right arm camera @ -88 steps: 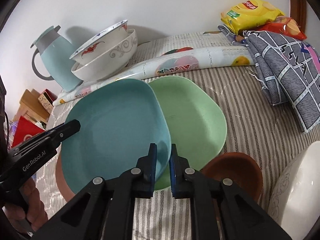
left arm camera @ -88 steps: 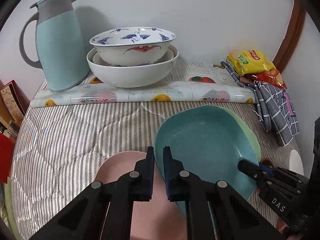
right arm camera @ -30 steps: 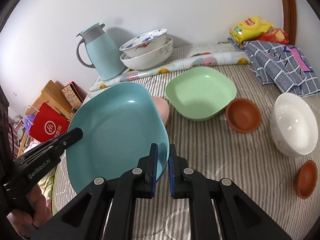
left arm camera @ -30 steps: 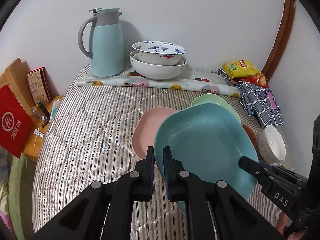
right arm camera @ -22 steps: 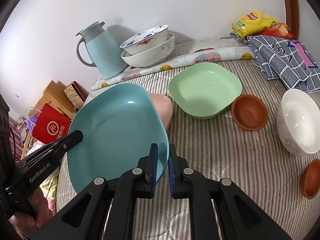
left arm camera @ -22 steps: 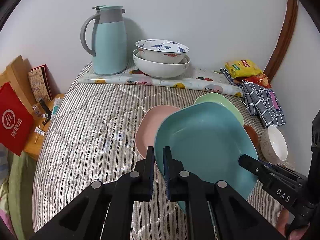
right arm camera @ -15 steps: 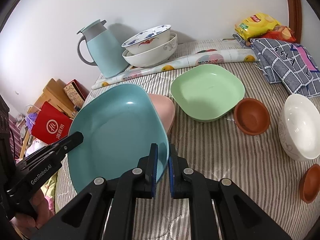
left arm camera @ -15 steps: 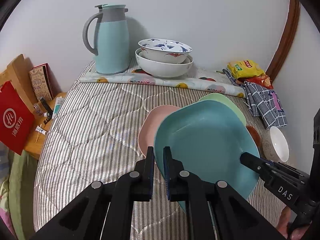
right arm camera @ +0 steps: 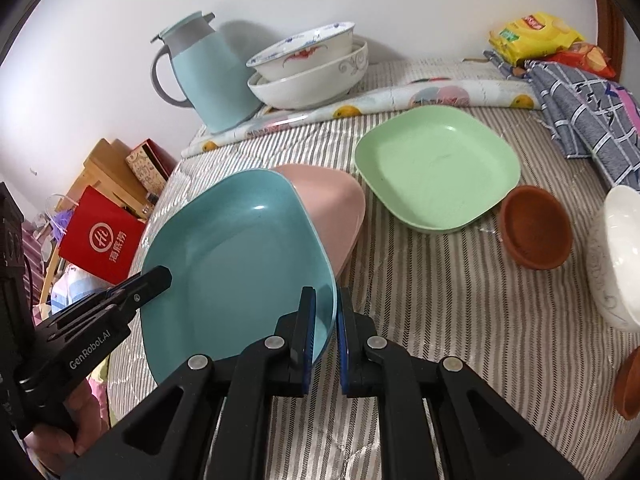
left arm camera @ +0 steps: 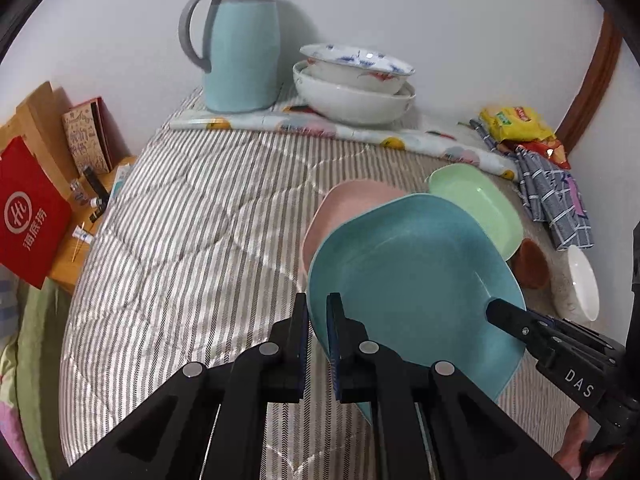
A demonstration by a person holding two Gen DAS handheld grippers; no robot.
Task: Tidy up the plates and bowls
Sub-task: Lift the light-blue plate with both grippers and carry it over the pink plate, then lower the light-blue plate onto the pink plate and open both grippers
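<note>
1. Fingers of the left gripper reach forward and down from the bottom of the left wrist view. They are squeezed tight on the near rim of the blue plate, one finger on each side of the rim.
2. The right gripper comes in from the lower right and holds the far rim of the same plate. A bit of a hand shows under it.
3. The blue plate is tilted and held up above the striped bed cover. Behind it lies the pink plate, partly hidden, and the green plate is next to that.
4. At the back, by the white wall, a blue jug stands beside two stacked bowls.
5. In the right wrist view, the right gripper points forward and down. Its fingers pinch the right rim of the blue plate.
6. The left gripper comes from the left and bites the other rim, with a hand on its handle.
7. The pink plate peeks out from behind the blue plate. The green plate lies flat on the bed cover, apart from the pink one.
8. A small brown bowl sits just by the green plate, and a white bowl is at the right edge.
</note>
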